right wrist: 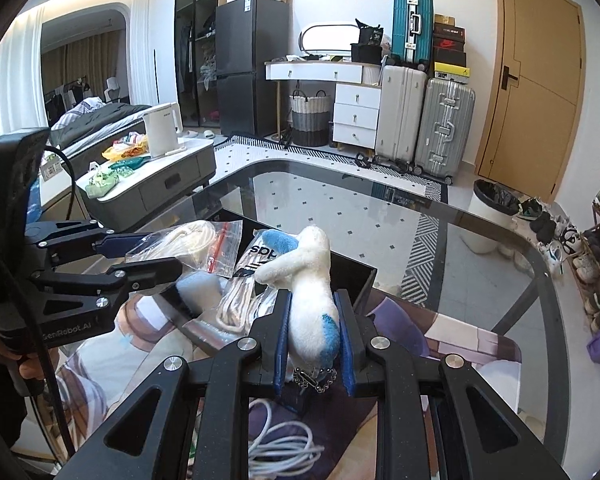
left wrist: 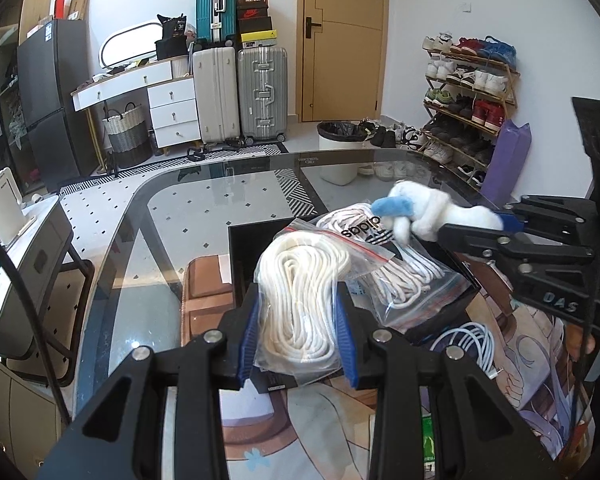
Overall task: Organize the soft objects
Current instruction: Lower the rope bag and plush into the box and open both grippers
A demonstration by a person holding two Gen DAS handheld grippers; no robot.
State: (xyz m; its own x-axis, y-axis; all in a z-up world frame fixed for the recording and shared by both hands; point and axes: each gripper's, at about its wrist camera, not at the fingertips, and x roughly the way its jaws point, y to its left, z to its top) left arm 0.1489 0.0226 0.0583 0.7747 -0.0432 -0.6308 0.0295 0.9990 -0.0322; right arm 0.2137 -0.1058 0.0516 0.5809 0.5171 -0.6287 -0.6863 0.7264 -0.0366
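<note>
Left gripper (left wrist: 298, 316) clamps a bag of white rope (left wrist: 300, 292) at lower centre of the left wrist view, rope coil's long axis running along the fingers. Right gripper (right wrist: 311, 334) squeezes a white-and-blue plush toy (right wrist: 310, 280), its long axis pointing forward and up, its bead chain hanging at the jaws. Both hover over the black box (left wrist: 252, 248) mid-frame, which holds a second rope bag with an Adidas label (left wrist: 404, 268). Box lies just ahead and below each gripper; the left looks nearer its open space. Likely next: lower and release.
</note>
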